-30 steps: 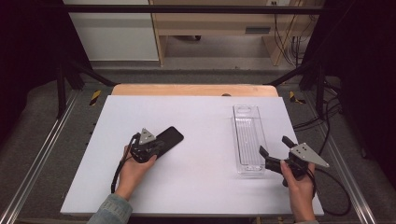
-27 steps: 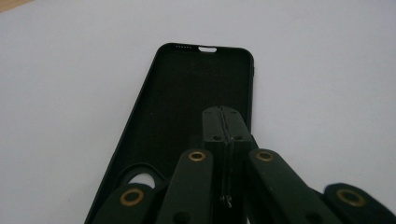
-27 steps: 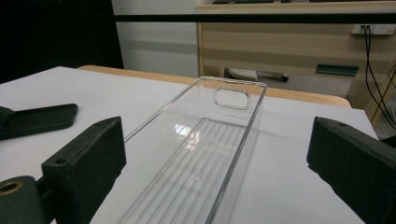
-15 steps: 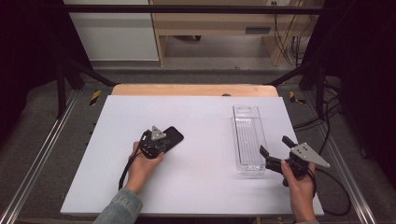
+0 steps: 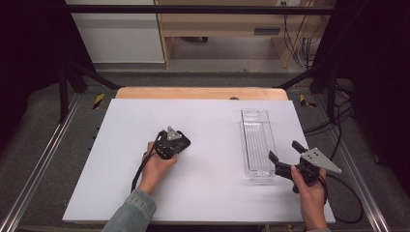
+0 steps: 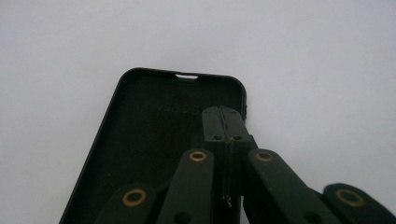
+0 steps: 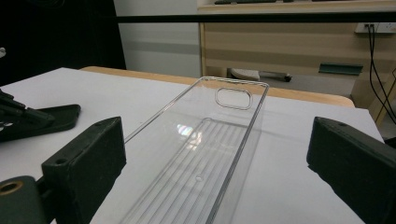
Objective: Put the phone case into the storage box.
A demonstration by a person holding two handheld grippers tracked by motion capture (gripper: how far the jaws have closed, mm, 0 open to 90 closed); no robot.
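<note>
Black and soft-looking, the phone case [image 6: 154, 140] lies with its hollow side up on the white table [image 5: 208, 121], directly under the left gripper [image 6: 223, 119]. The jaws of this gripper are pressed together, and their tips sit over the right inner part of the case — I cannot tell if they touch it or pinch its wall. Well apart to the right, the right gripper [image 5: 285, 157] stands with its jaws wide apart, holding nothing. Just ahead of it lies a clear plastic tray [image 7: 205, 154] — long, ribbed at the bottom, its near end between the two pads.
</note>
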